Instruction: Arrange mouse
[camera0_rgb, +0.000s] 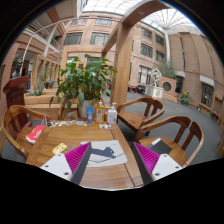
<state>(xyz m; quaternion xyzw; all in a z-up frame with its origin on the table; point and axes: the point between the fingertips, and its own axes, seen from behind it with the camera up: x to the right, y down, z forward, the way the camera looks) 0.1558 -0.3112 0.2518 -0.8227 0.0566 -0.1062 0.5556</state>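
Progress: early, judging by layout. Tongs (113, 158) held apart, nothing between them, hovering over near end of surface (60, 135). Nothing gripped yet.

Mouse: can't id w/ certainty. Pale mat (108, 151) lies on surface just ahead of tongs, at 12 o'clock from their gap; any mouse on it too small to tell. So approach, grasp and placement all appear left to do.

Counts, largest to smallest:
- surface: 1, wooden.
- plant (82, 80): 1, leafy, at far end of surface, 11 o'clock from tongs.
- chairs (158, 130): at least 3 wooden ones seen, 2 at approx 2 o'clock, 1 at 9 o'clock.
- mat: 1.
- red item (35, 133): 1, flat, 10 o'clock, near left chair.
- bottles (100, 115): approx 2–3 near plant base, count unsure.
- yellow item (60, 148): 1, small, just beside left finger.
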